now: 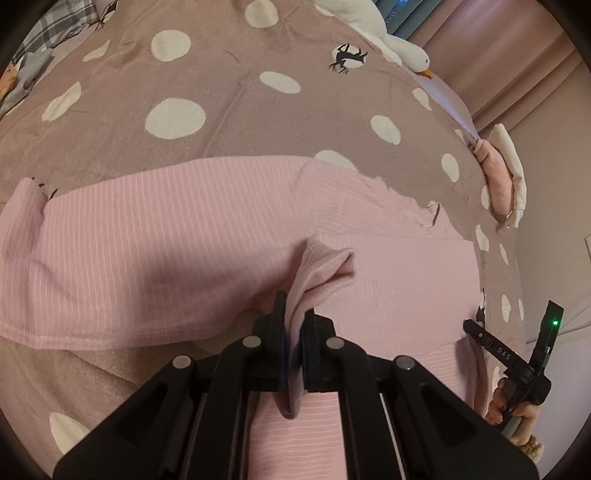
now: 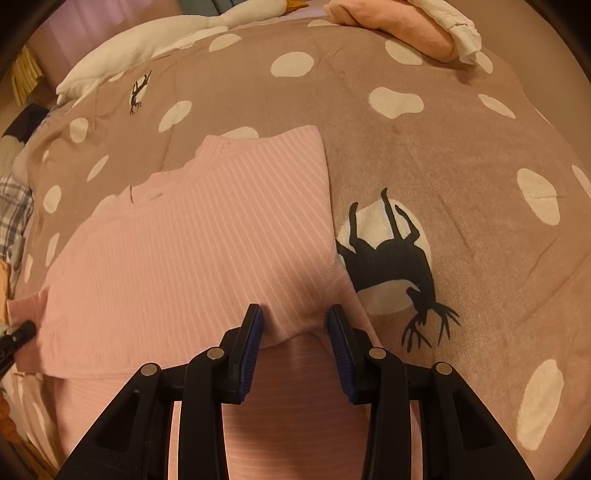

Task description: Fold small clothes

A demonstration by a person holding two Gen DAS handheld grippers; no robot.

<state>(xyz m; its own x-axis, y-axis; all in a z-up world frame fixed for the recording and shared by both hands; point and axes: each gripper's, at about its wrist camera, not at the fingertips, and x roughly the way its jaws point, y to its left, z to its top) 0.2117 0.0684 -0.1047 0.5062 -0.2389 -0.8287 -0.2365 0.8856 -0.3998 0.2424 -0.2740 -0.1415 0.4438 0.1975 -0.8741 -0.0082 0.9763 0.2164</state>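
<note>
A pink ribbed top with thin white stripes (image 1: 166, 251) lies spread on a brown dotted blanket (image 1: 229, 77). My left gripper (image 1: 295, 306) is shut on a pinched-up fold of the top's fabric (image 1: 325, 269), which stands up between the pads and hangs down behind them. In the right wrist view the same top (image 2: 192, 258) lies folded over itself. There my right gripper (image 2: 294, 310) stands open low over the folded hem, with a hump of cloth between its blue pads (image 2: 255, 332) that they do not press. A hand (image 1: 498, 402) holds the right tool at the top's right edge.
A stack of folded pink and white clothes (image 1: 502, 177) (image 2: 417, 33) sits at the blanket's far edge. A white goose plush (image 1: 391, 44) lies at the back and plaid fabric (image 1: 55, 26) at the far left. A black deer print (image 2: 391, 266) lies right of the top.
</note>
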